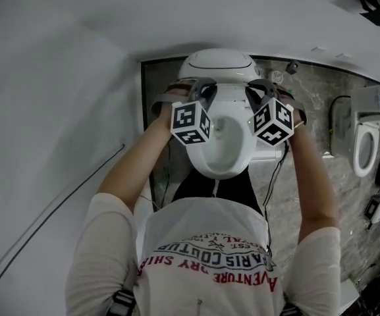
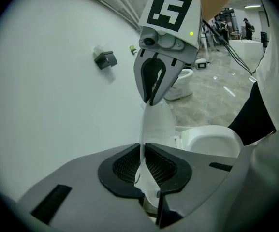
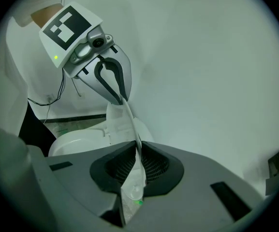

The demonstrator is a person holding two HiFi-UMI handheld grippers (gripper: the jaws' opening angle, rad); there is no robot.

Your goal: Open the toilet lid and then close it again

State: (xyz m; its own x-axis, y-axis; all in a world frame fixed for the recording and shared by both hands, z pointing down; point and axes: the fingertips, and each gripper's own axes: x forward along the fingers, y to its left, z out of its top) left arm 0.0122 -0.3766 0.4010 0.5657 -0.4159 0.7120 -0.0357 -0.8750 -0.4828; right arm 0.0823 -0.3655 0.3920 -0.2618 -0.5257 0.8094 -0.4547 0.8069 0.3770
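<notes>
The white toilet lid [image 1: 217, 63] is lifted off the seat [image 1: 221, 151] and held between both grippers. My left gripper [image 1: 201, 87] clamps the lid's left edge and my right gripper [image 1: 257, 88] clamps its right edge. In the left gripper view, the thin lid edge [image 2: 156, 124] runs between the shut pads of the left gripper [image 2: 142, 163]; the right gripper [image 2: 153, 100] grips the far end, with the seat [image 2: 212, 141] beside it. The right gripper view mirrors this: the right gripper [image 3: 138, 166] is shut on the lid [image 3: 119, 124], the left gripper [image 3: 122, 99] is opposite, and the seat [image 3: 76, 141] is lower left.
A plain white wall [image 1: 51, 110] stands close on the left, with a thin cable [image 1: 58, 203] running along it. A second toilet [image 1: 366, 147] sits at the far right on the marble floor [image 1: 308, 110]. A small dark box [image 2: 105, 59] is mounted on the wall.
</notes>
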